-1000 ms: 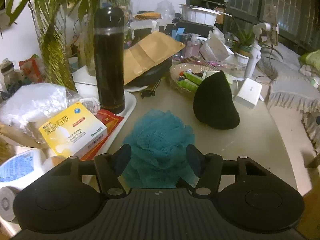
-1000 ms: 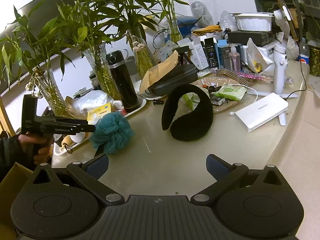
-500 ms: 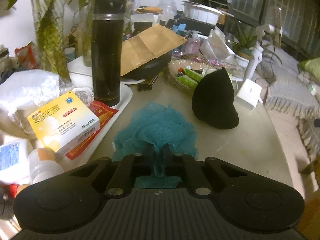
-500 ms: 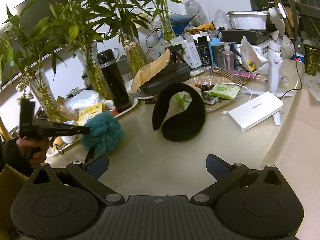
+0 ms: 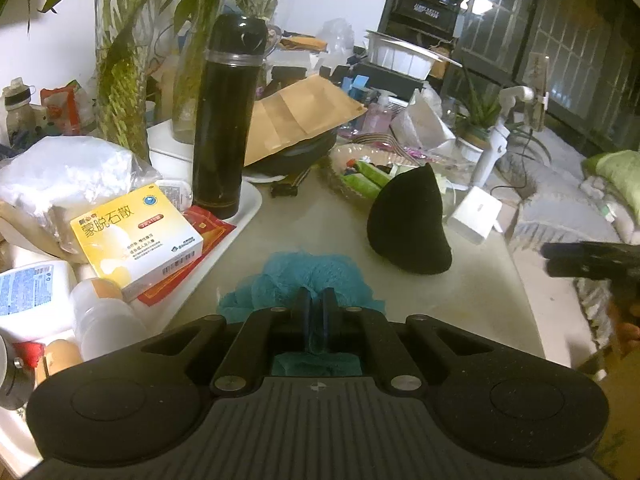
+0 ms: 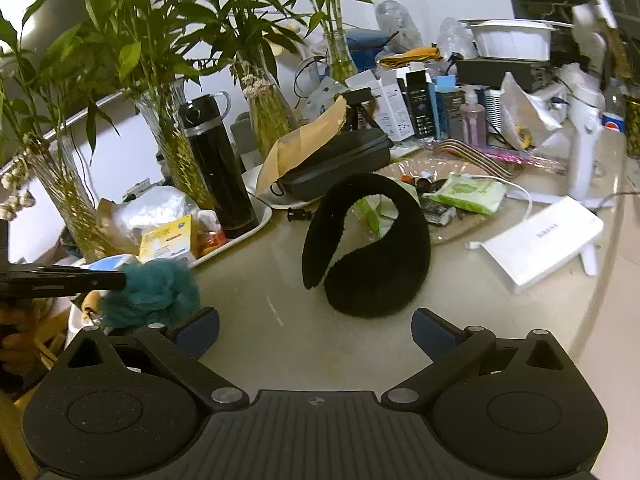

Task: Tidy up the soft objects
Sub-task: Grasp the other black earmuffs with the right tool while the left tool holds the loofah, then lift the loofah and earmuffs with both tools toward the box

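My left gripper (image 5: pixel 315 312), spread a second ago, now pinches the teal mesh bath pouf (image 5: pixel 304 276) above the desk (image 5: pixel 472 300); my right gripper (image 6: pixel 316 326) stays spread before the black fleece earmuffs (image 6: pixel 372 248).

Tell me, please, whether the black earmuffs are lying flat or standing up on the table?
Standing up. The black earmuffs rest on one pad with the band arching upward, and green packets show through the loop.
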A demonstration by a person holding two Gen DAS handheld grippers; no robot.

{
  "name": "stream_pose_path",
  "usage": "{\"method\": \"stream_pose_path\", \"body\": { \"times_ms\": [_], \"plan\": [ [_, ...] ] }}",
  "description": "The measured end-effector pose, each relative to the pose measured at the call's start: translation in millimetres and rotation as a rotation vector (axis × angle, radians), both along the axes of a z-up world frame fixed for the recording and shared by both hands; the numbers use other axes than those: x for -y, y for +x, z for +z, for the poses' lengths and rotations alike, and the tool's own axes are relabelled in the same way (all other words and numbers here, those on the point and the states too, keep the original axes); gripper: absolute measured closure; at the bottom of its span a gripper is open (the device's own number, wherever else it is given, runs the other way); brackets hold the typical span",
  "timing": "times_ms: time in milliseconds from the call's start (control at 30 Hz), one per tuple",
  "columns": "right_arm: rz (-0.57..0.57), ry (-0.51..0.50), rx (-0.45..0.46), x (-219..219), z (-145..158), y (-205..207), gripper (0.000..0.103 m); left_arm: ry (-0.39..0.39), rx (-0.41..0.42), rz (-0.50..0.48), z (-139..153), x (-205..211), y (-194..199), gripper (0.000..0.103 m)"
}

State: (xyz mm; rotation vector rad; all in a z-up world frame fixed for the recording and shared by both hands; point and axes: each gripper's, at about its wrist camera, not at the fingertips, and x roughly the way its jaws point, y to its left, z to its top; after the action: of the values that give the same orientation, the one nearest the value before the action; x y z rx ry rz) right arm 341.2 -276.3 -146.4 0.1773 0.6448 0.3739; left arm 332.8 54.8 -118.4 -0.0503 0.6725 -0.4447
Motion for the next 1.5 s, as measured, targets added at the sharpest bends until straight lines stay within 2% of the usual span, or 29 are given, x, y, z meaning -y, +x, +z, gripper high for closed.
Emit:
{"method": "stream_pose_path", "body": {
  "times_ms": [433, 833, 933, 967, 1000, 1300, 1500],
  "plan": [
    [0.072, -0.059, 0.014, -34, -18, 70, 0.017, 0.005, 0.025, -0.034, 2, 0, -5, 0.098],
    [0.008, -0.065, -0.008, -60, -41, 122, 0.039, 0.012, 0.027, -0.041, 2, -1, -4, 0.098],
    [-0.001, -0.085, -0.017, -65, -43, 129, 0.058, 0.018, 0.031, -0.043, 2, 0, -4, 0.098],
    [0.002, -0.093, -0.025, -66, -44, 131, 0.086, 0.022, 0.034, -0.043, 2, 0, -5, 0.098],
    [0.009, -0.097, -0.038, -67, -44, 133, 0.089, 0.024, 0.037, -0.043, 2, 1, -5, 0.098],
    [0.076, -0.125, 0.006, -61, -20, 108, 0.091, 0.018, 0.058, -0.049, 5, 4, -9, 0.098],
    [0.110, -0.138, 0.042, -48, 9, 79, 0.091, 0.063, 0.096, -0.055, 13, 9, -19, 0.098]
  ]
}}
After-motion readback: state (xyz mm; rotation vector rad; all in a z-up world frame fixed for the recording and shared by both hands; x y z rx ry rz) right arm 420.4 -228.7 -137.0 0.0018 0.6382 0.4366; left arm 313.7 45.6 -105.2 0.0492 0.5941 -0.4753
